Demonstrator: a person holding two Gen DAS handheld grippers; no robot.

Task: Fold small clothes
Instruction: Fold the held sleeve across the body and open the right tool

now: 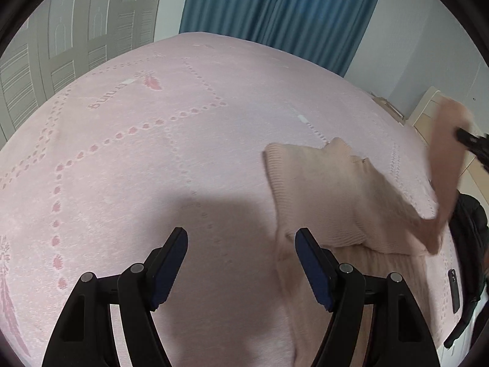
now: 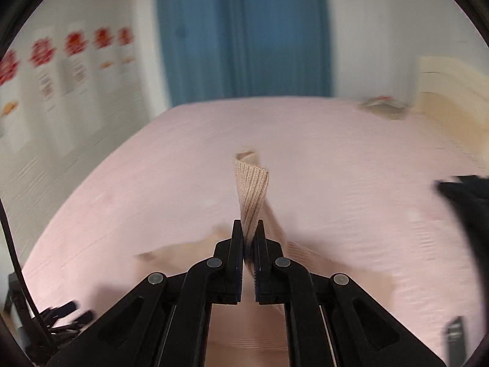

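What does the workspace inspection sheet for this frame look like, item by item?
Surface: pink bedspread with a dotted pattern and feather motifs, covering a bed.
Job's things: one beige ribbed knit garment lying partly folded on the bed, one end lifted.
Clutter: dark phone-like object near the bed edge; black garment at the right; blurred small items at the far corner.
Grippers: left claw open, hovering beside the garment; right claw shut on the garment's ribbed end, holding it up.
Cables: black cable at the left edge of the right wrist view.
Surroundings: blue curtain, wardrobe doors, pale wooden headboard.
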